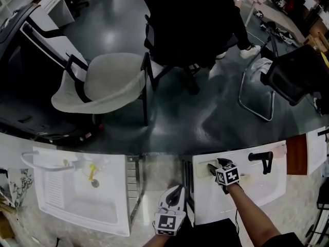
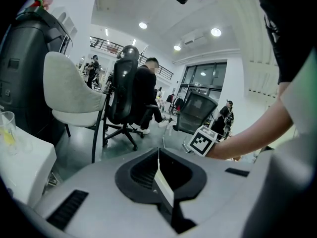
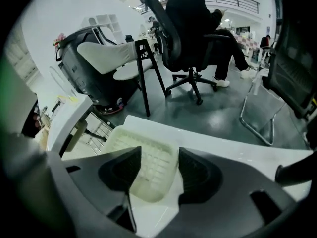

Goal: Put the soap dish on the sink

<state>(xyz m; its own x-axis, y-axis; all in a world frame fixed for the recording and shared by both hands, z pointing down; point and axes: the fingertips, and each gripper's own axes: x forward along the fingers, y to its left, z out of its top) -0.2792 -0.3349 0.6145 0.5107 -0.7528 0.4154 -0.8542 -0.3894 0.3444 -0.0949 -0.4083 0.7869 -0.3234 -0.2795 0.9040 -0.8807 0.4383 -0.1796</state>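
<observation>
Soap dish (image 3: pixel 148 170): lies flat on the back ledge of the white sink (image 1: pixel 257 189), at about ten o'clock of the basin. It seems to be at the place the task asks for.
Right gripper (image 3: pixel 159 156): the claw is spread wide and tipped steeply down over the dish. One jaw stands on each long side and, from what I can see, neither pad presses on it. I would say the dish bears its own weight on the ledge.
Why there: the ledge is the flat strip along the sink's far edge, level enough to carry a shallow tray. The black faucet (image 1: pixel 261 159) sits further along it, at about one o'clock, well apart from the dish.
Left gripper (image 2: pixel 158 157): the claw is closed with nothing in it, pointing slightly downward at about eleven o'clock of the person, beside the sink's near left corner. It looks parked out of the way.
Dish, make and shape: pale, milky, translucent plastic. It is a rounded rectangle with a raised rim and a ribbed grid floor, probably for draining.
Sink, surface: smooth, glossy white, with squared edges.
Faucet: matt black, with a short lever handle.
</observation>
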